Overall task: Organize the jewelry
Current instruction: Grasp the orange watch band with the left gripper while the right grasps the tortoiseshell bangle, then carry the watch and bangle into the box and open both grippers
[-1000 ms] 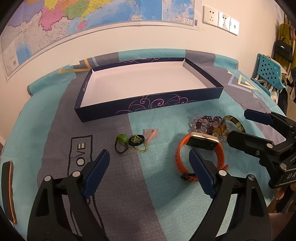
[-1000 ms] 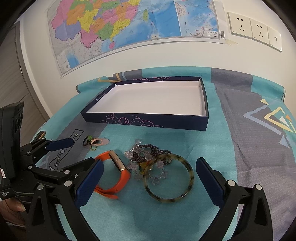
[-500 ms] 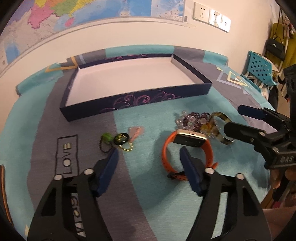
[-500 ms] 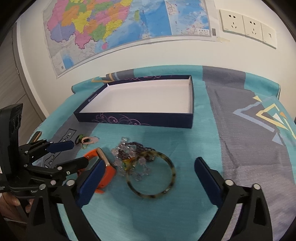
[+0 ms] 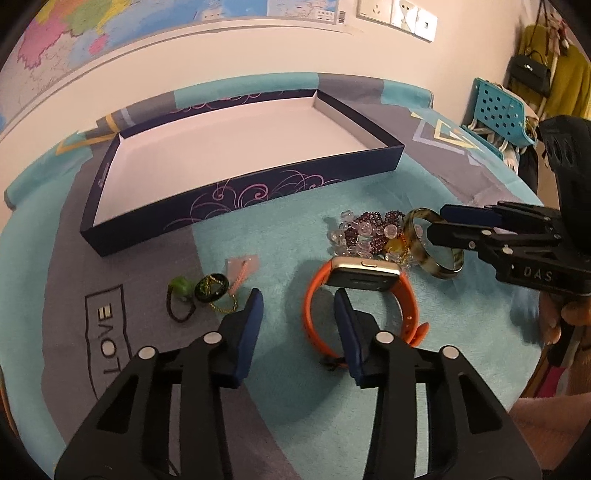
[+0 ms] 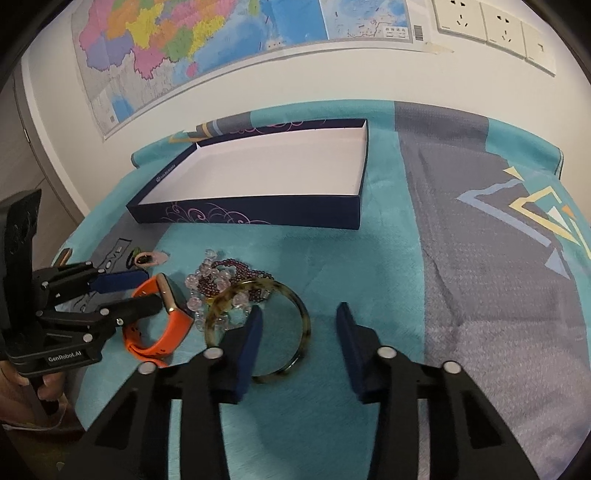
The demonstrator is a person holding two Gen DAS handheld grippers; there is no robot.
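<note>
Orange silicone watch (image 5: 360, 291) | strap soft, light; grasp at rigid case | left gripper (image 5: 298, 314) unclenched, straddling strap | right gripper (image 6: 298, 328) unclenched over bangle (image 6: 258, 328)

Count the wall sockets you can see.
3, side by side in a row on the wall to the right of the map: left socket, middle socket, right socket. More may lie outside the frame.

Left tool (image 5: 298, 306) and right tool (image 6: 298, 320), both parted, low, side by side.
</note>
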